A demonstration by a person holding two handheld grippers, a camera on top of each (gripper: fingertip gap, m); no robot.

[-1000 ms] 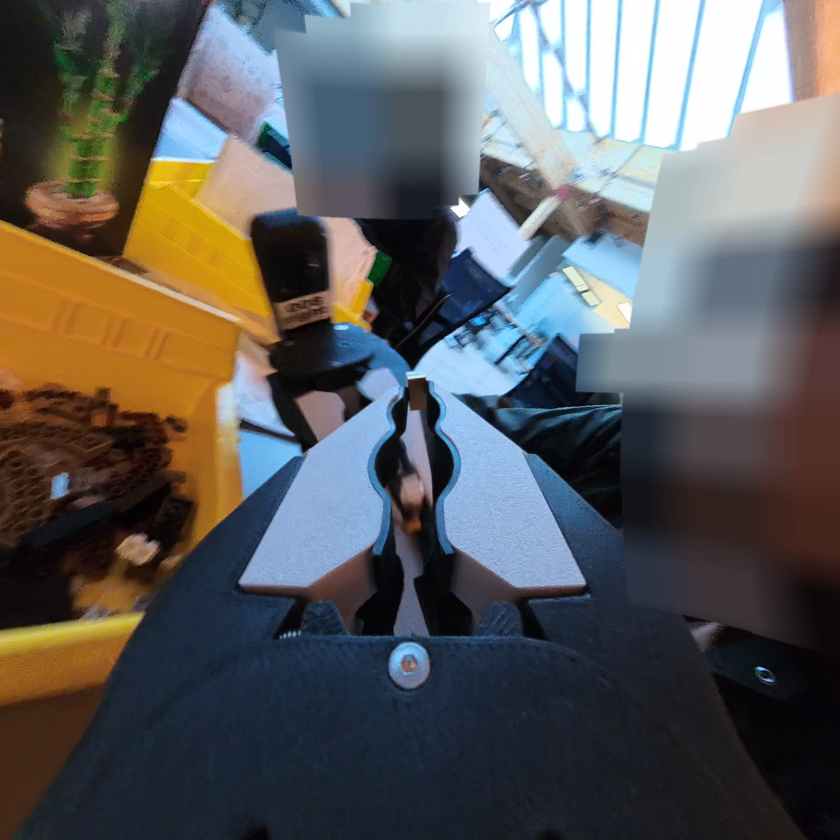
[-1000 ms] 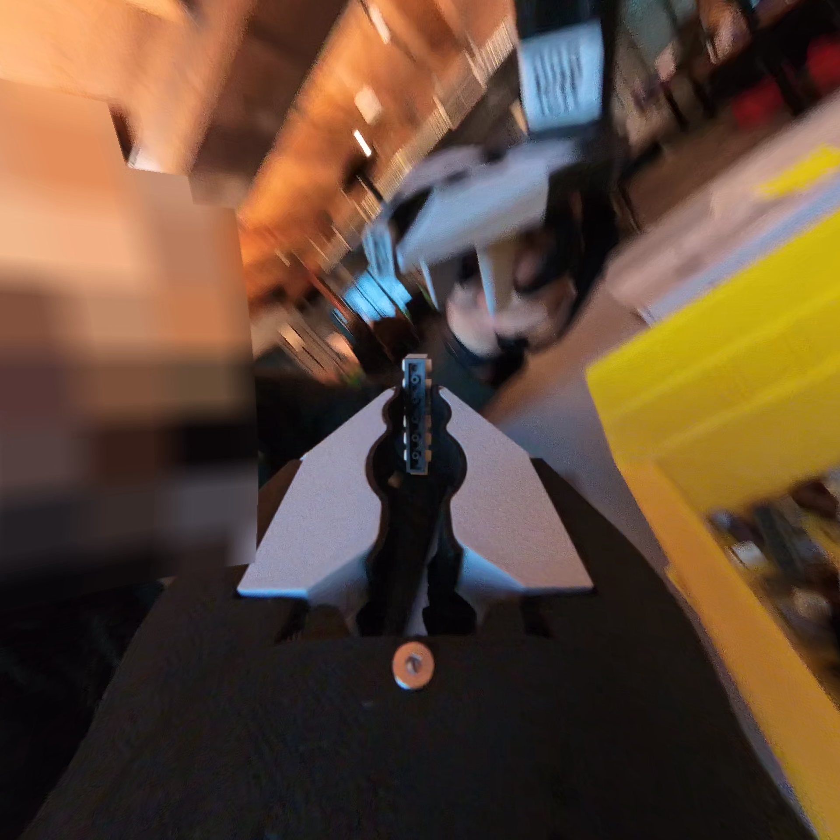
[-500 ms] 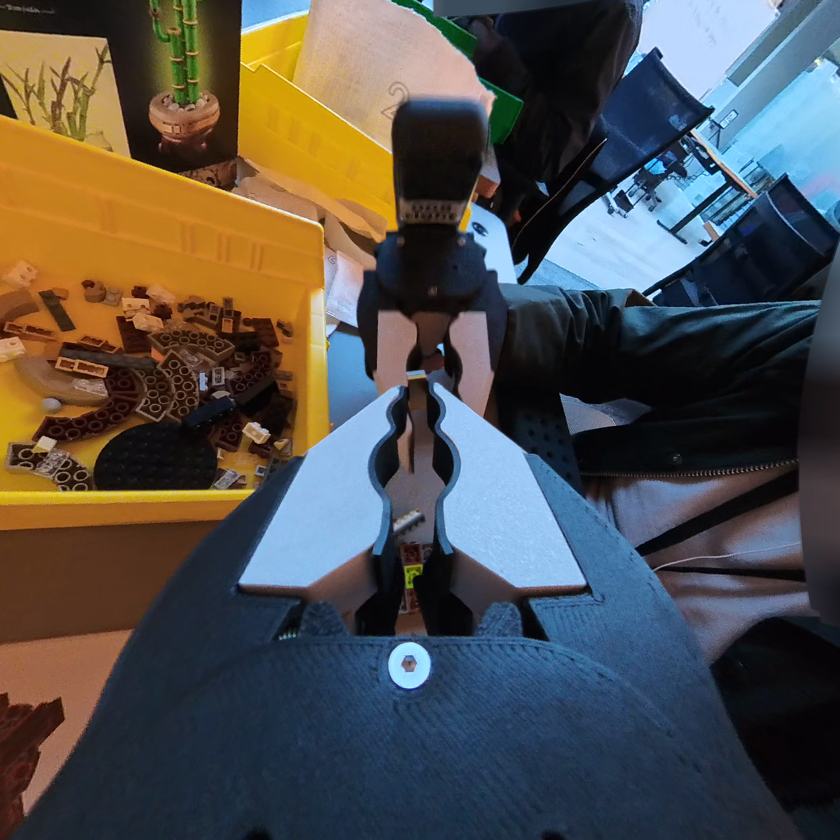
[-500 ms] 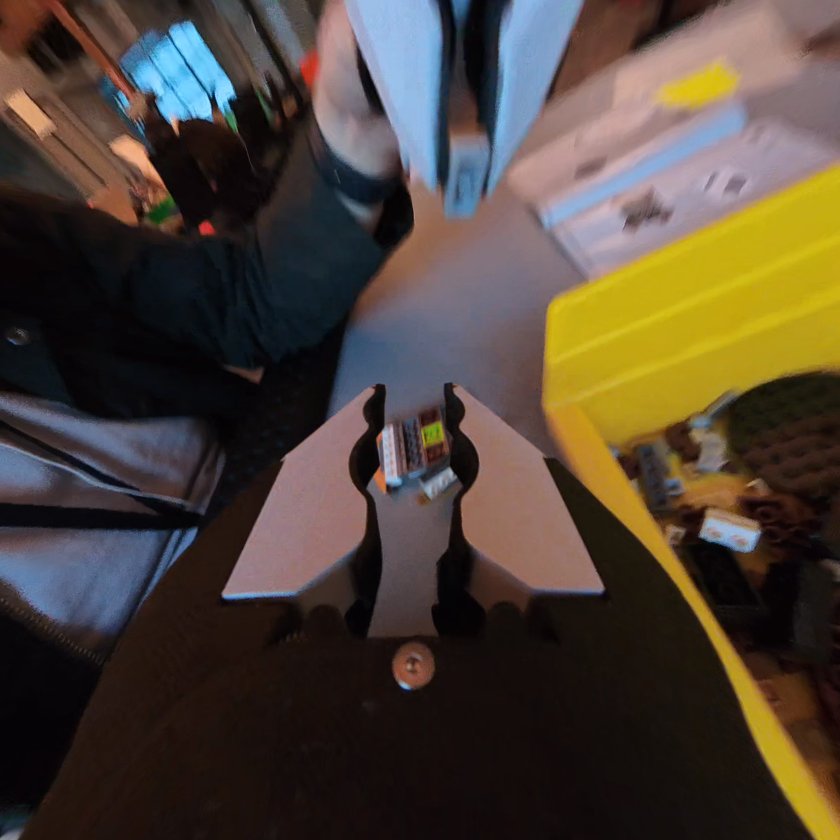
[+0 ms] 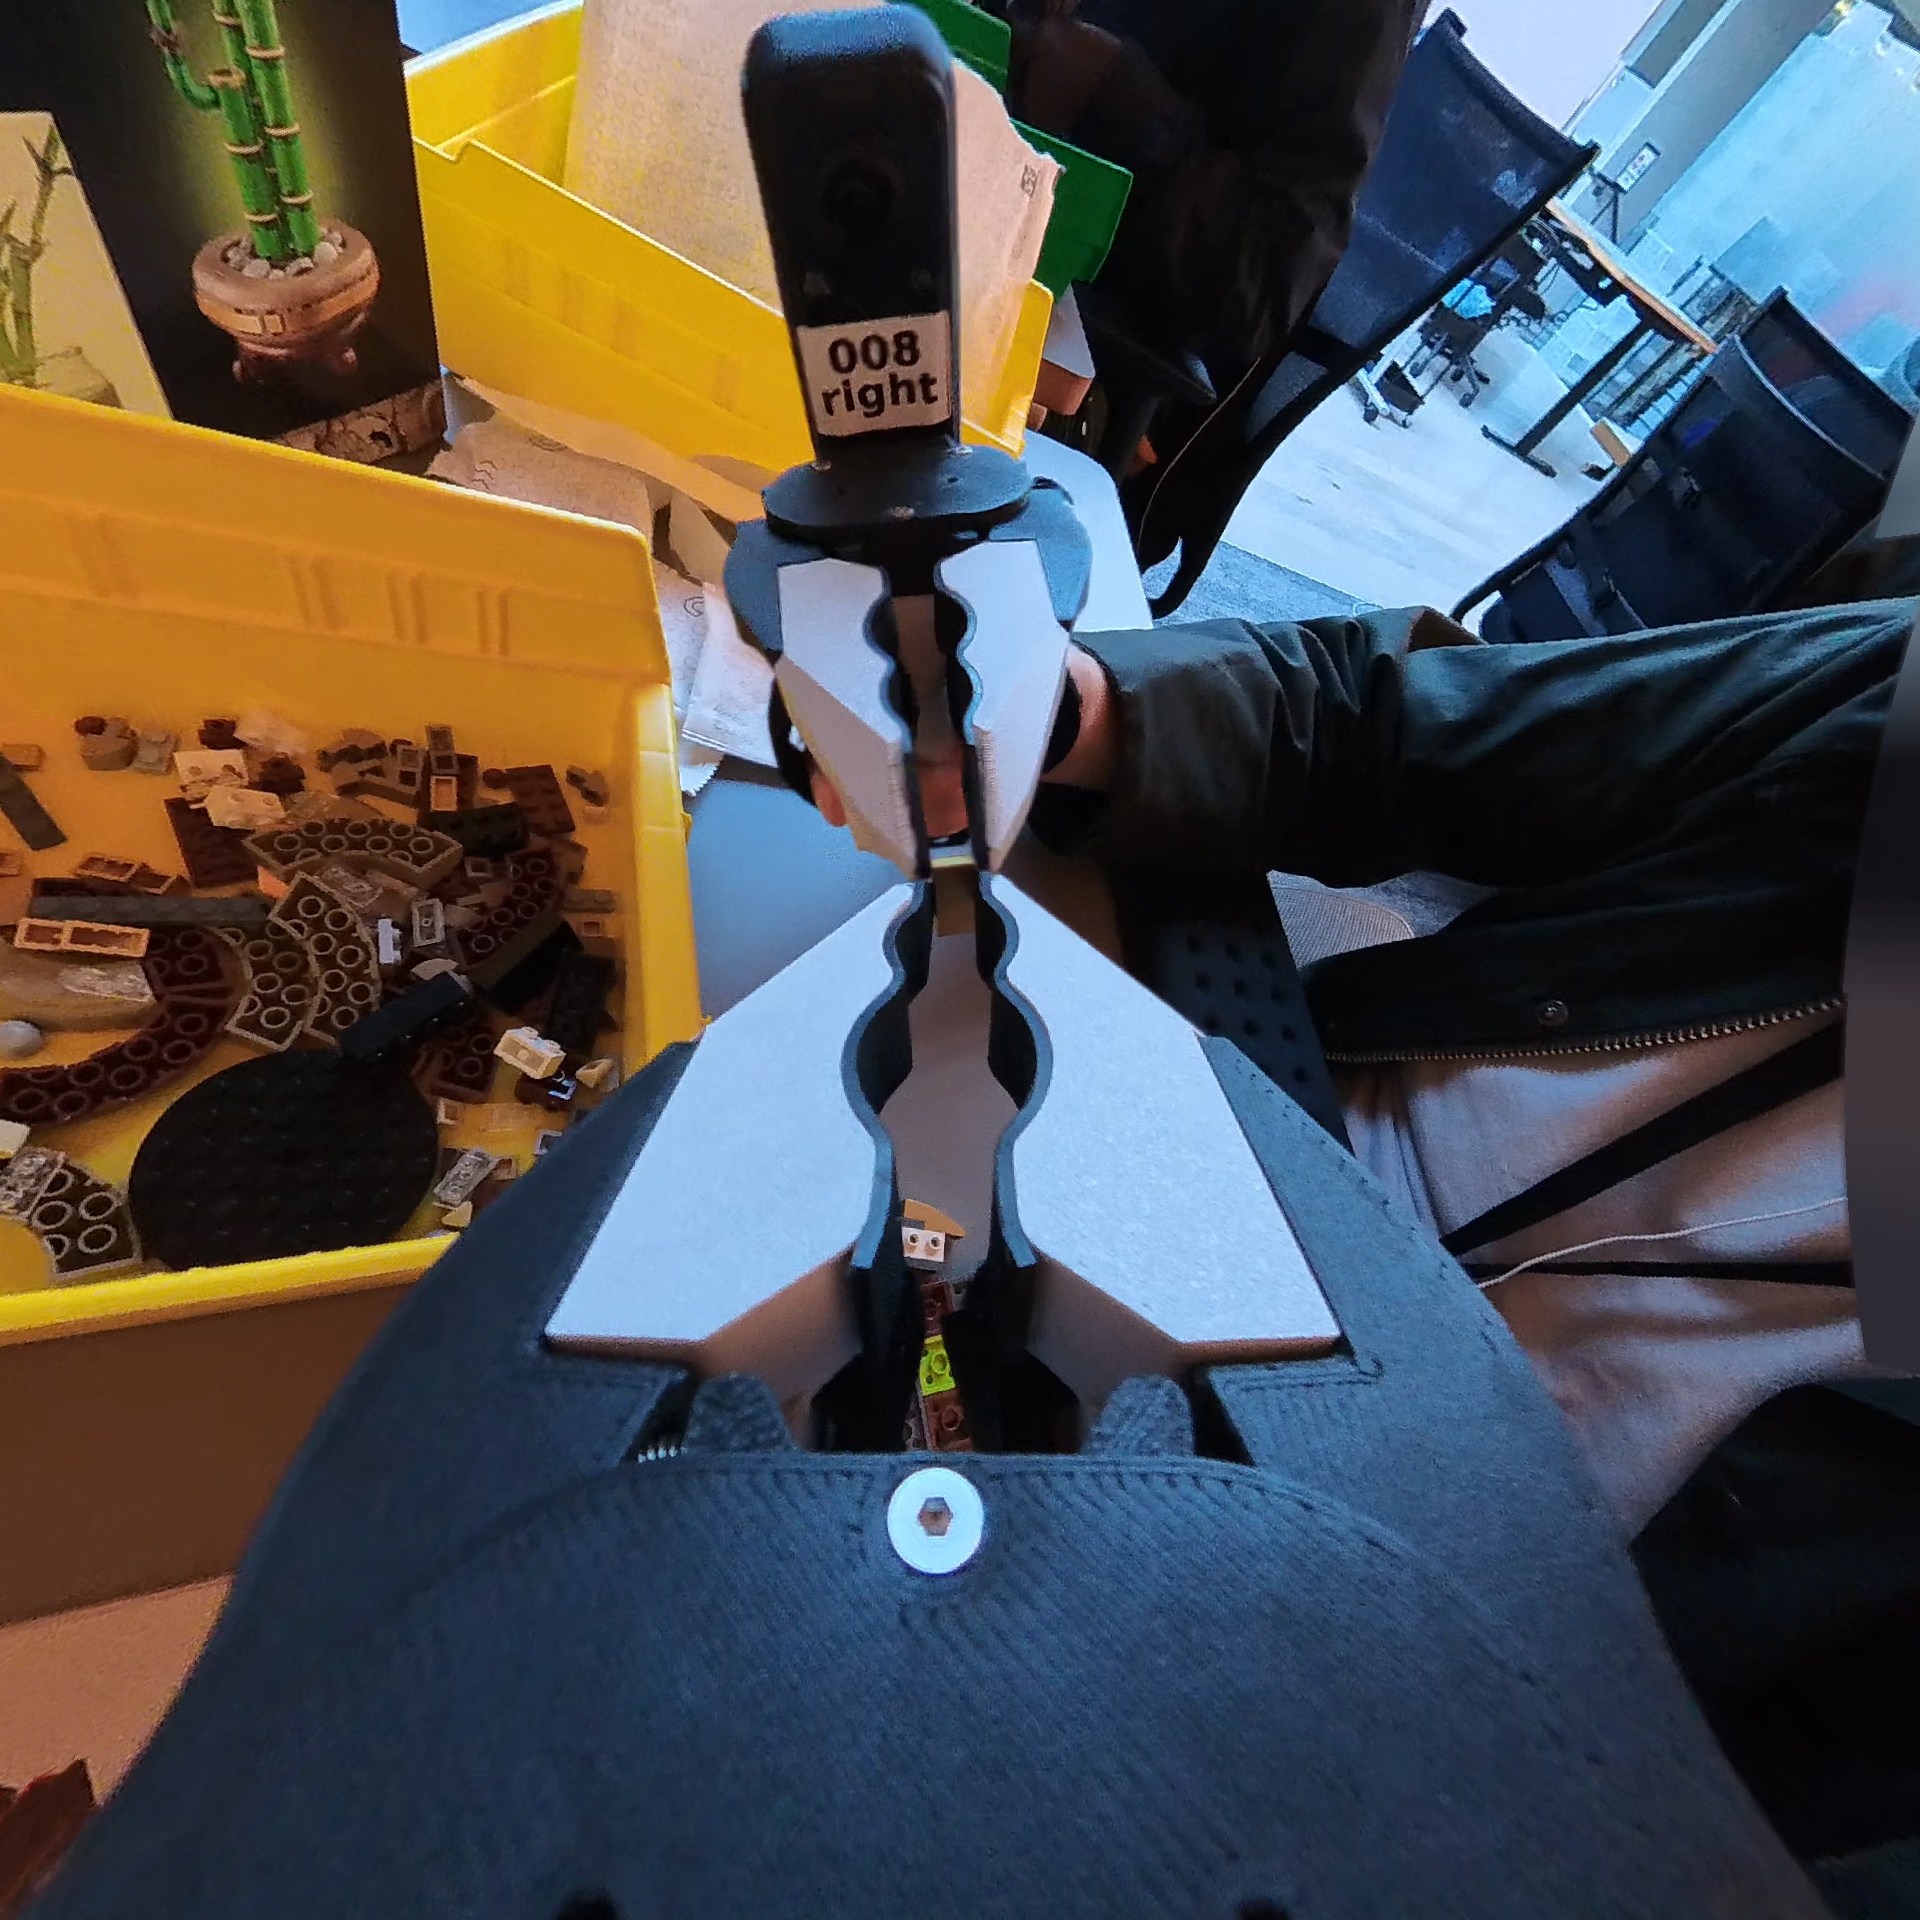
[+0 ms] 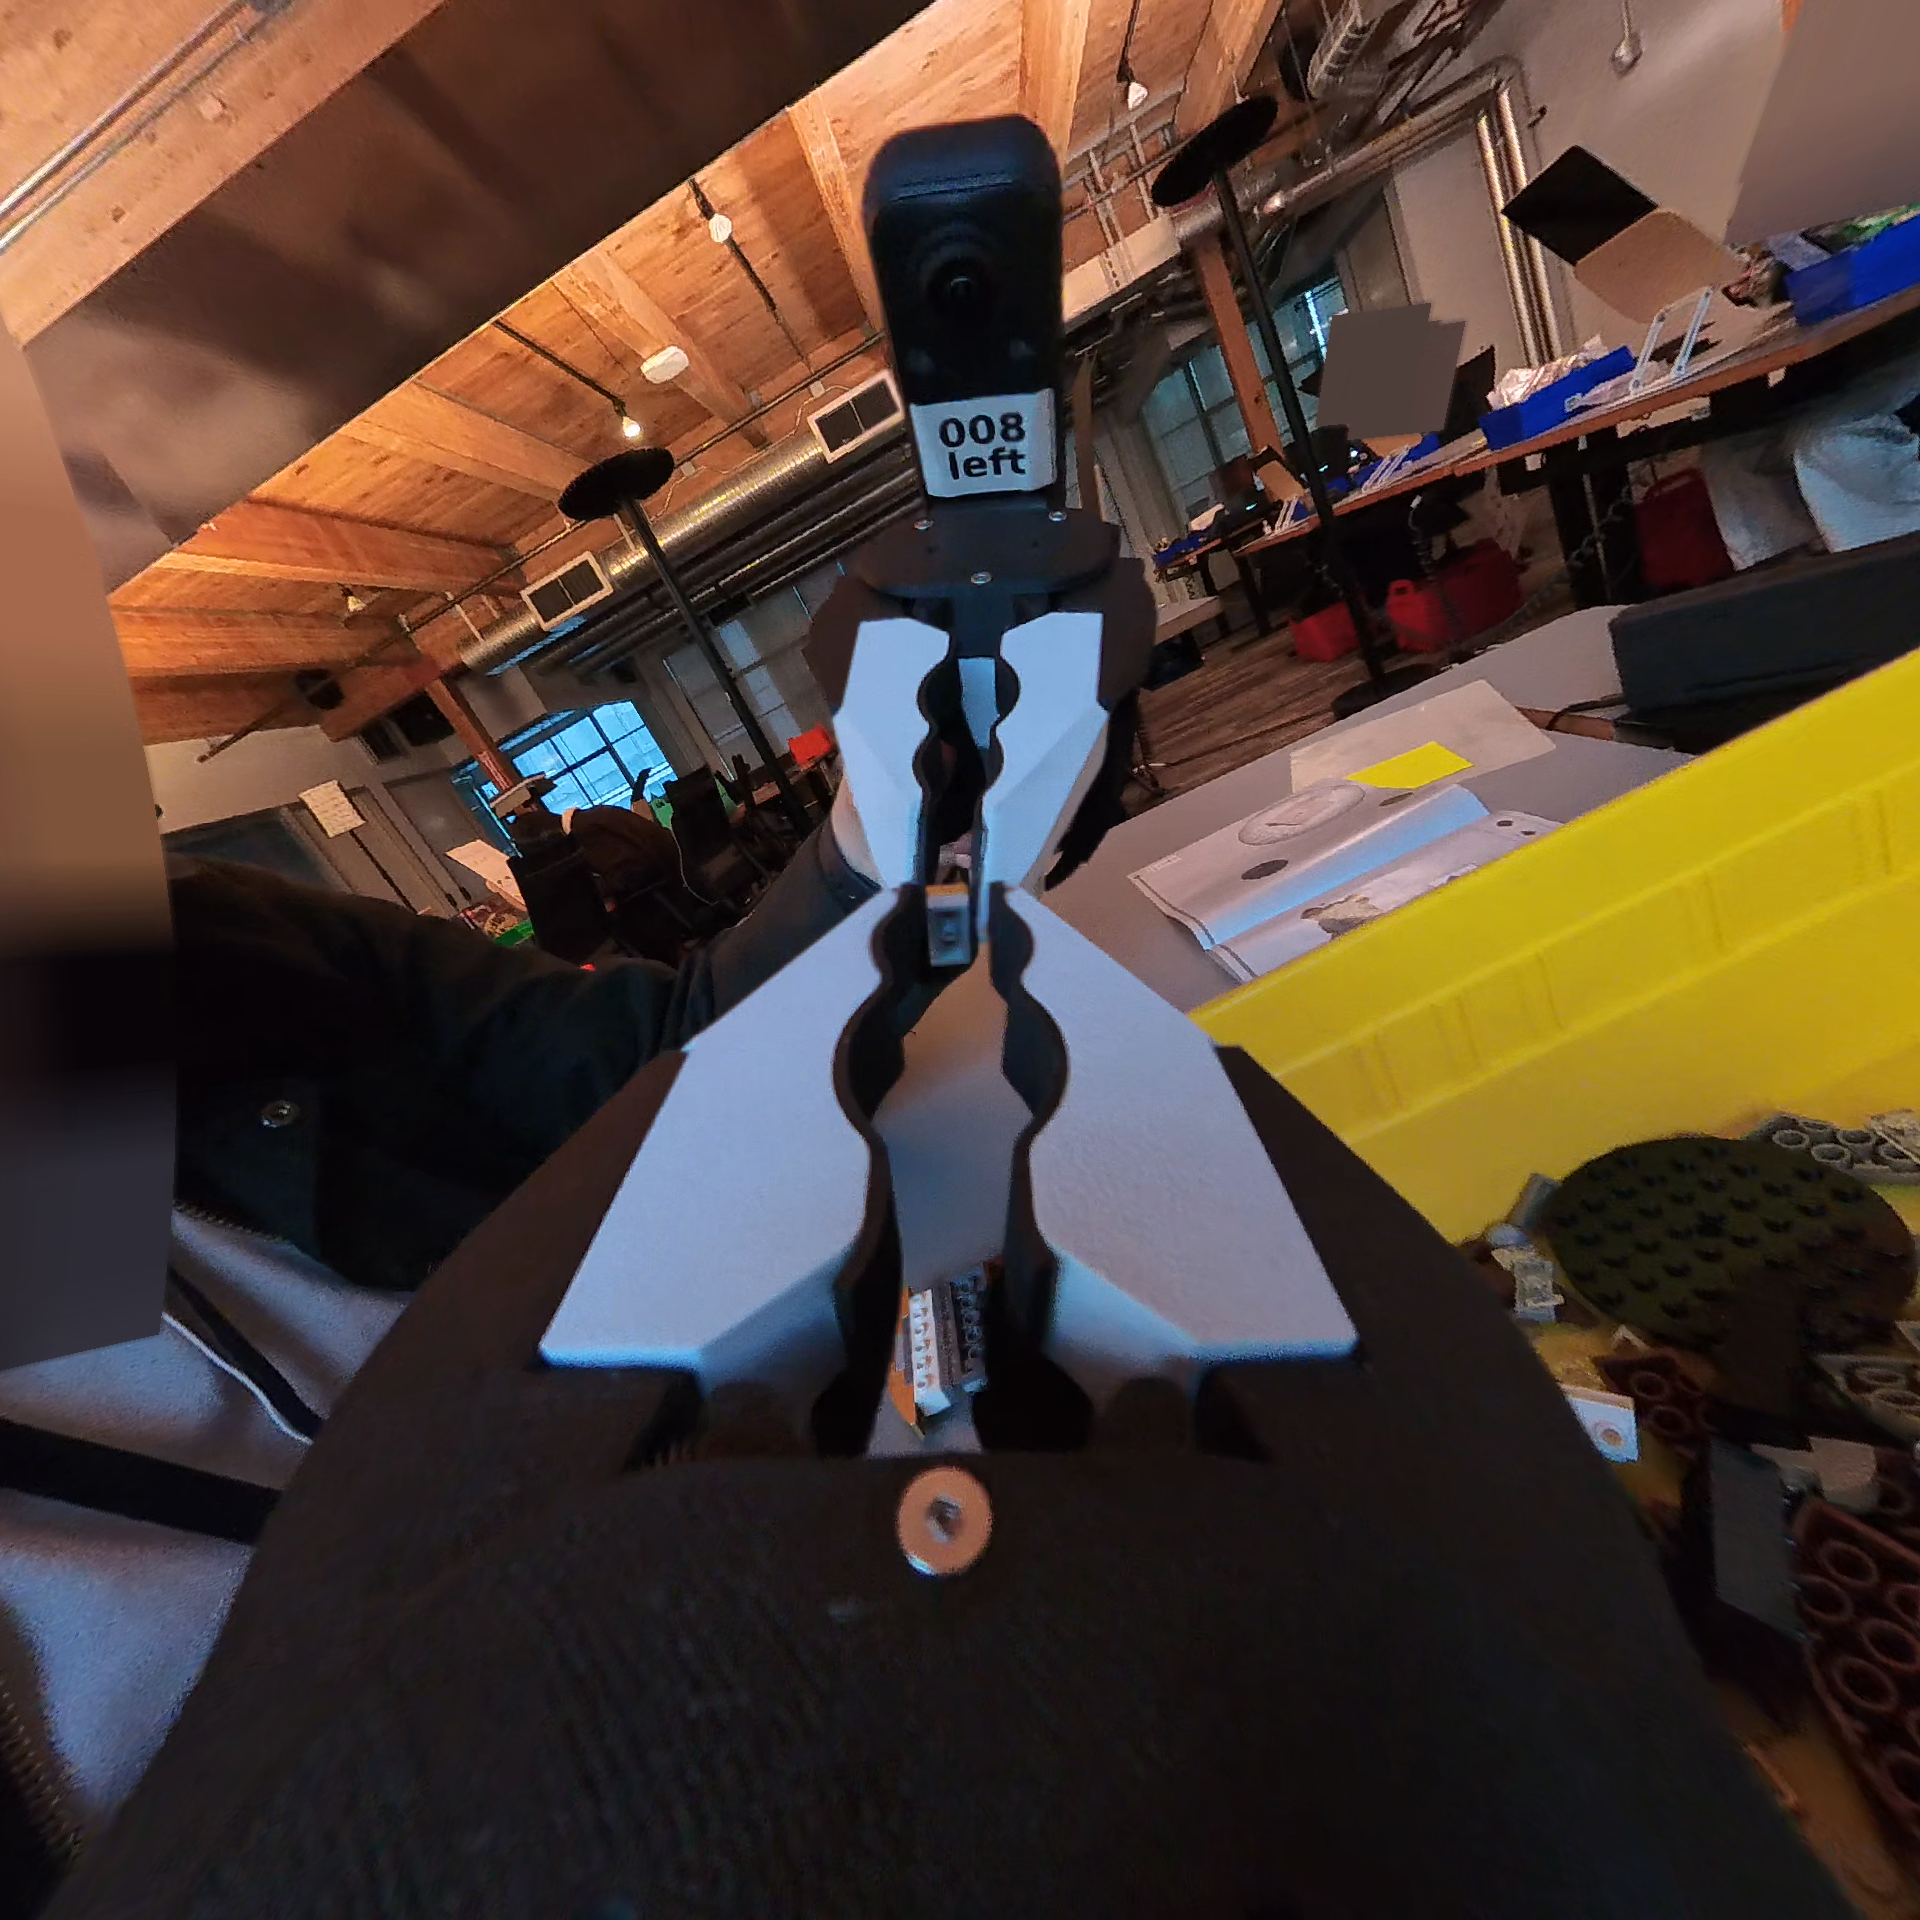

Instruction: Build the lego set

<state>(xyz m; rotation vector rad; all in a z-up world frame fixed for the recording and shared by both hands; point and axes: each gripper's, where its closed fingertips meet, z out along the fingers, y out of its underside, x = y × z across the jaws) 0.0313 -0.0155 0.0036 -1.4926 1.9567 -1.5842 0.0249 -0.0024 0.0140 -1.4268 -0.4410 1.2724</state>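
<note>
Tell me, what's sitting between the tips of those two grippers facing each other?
A small tan lego piece, pinched at the left gripper tip, meets the right gripper; both wrist views show it.

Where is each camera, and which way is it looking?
Left wrist view: sits on the left hand-held gripper, looking along its fingers at the right hand-held gripper, tip to tip; a dark sleeve and the yellow bin show.
Right wrist view: sits on the right hand-held gripper, looking back at the left hand-held gripper, tilted up toward the wooden ceiling; the jacket shows.
Both share: the two grippers, a small brick between their tips, the bin.
</note>
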